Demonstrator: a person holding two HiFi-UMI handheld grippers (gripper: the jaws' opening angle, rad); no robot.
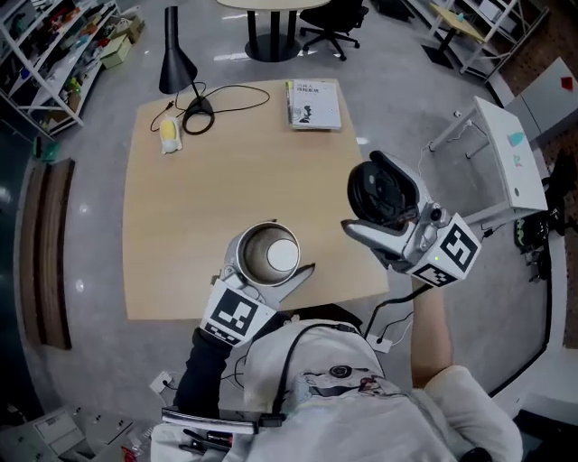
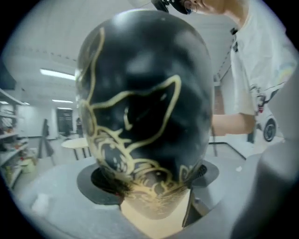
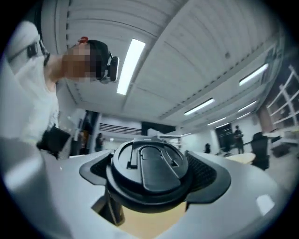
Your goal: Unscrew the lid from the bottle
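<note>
The bottle stands upright over the near edge of the wooden table, its mouth open and its steel inside showing. My left gripper is shut on its body. In the left gripper view the bottle is black with a gold line drawing and fills the space between the jaws of my left gripper. My right gripper is off to the right of the bottle, shut on the round black lid, which is apart from the bottle. In the right gripper view the lid sits between the jaws of my right gripper.
A black desk lamp with its cable, a small yellow object and a book lie at the table's far side. A white stand is on the floor to the right. An office chair stands beyond the table.
</note>
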